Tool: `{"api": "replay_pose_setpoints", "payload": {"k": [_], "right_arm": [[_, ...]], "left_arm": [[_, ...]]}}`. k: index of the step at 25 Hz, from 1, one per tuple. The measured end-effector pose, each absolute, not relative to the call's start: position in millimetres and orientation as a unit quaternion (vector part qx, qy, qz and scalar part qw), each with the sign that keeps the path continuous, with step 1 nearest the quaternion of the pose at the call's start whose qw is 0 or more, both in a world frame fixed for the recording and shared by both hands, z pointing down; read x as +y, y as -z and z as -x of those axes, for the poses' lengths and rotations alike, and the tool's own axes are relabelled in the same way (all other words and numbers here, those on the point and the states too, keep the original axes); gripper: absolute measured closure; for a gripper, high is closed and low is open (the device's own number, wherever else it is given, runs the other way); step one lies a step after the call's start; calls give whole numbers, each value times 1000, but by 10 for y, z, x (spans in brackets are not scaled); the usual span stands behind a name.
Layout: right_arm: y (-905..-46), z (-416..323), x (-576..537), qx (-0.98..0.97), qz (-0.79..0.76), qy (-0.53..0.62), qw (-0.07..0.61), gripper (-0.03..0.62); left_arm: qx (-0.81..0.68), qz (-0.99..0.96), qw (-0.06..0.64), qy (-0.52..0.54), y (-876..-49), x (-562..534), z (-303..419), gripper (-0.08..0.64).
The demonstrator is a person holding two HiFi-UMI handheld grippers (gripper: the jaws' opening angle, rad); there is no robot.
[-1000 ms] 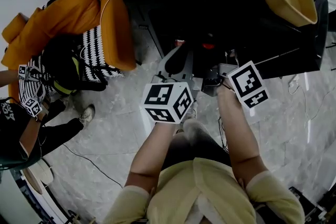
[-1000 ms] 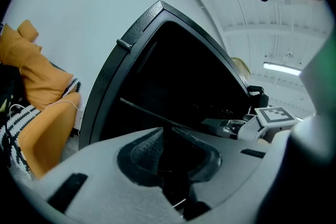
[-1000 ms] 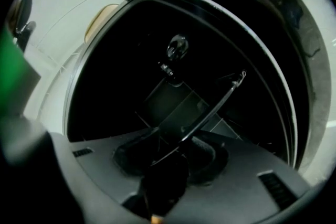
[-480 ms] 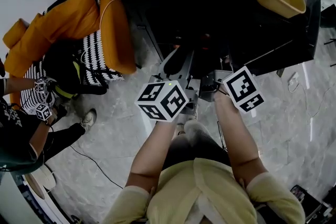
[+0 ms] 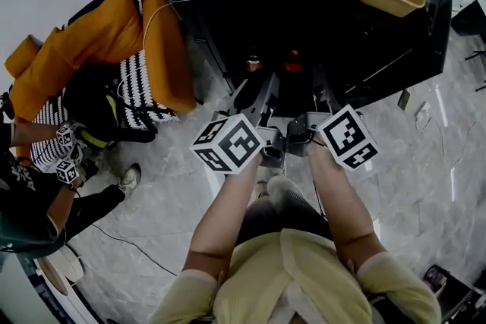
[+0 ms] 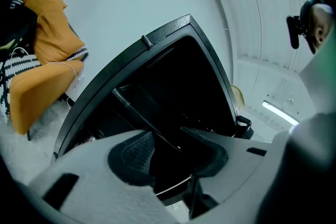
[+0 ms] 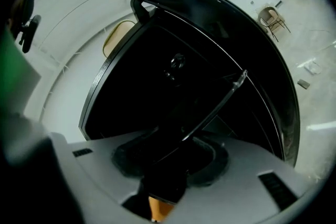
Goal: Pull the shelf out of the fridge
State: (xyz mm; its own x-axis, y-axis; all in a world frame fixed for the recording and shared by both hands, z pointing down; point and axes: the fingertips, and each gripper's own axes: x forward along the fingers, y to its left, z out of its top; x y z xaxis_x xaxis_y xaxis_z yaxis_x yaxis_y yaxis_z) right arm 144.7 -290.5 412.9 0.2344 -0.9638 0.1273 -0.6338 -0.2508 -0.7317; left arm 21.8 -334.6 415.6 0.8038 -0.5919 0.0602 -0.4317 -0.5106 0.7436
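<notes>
- My left gripper [image 6: 173, 150] has just been opening: its jaws stand wide apart, with the shelf [image 6: 139, 110] edge between them and the pads clear of it
- My right gripper [image 7: 170, 157] pinches the shelf's front edge, which tilts across its pads
- Both point level into the open fridge [image 5: 215, 26], close together, the left one rolled sideways
- Both forearms [image 5: 222, 216] reach forward, nearly parallel
- The shelf sits at the fridge's dark open front
</notes>
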Motion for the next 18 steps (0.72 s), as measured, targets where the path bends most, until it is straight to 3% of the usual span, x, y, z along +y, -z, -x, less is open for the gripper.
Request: {"api": "replay_pose_setpoints", "payload": {"k": [18], "right_arm": [[-4153, -1287, -2539, 557, 725, 305, 267, 445]], "left_arm": [[-288, -851, 423, 118, -4127, -3344, -74, 428]]}}
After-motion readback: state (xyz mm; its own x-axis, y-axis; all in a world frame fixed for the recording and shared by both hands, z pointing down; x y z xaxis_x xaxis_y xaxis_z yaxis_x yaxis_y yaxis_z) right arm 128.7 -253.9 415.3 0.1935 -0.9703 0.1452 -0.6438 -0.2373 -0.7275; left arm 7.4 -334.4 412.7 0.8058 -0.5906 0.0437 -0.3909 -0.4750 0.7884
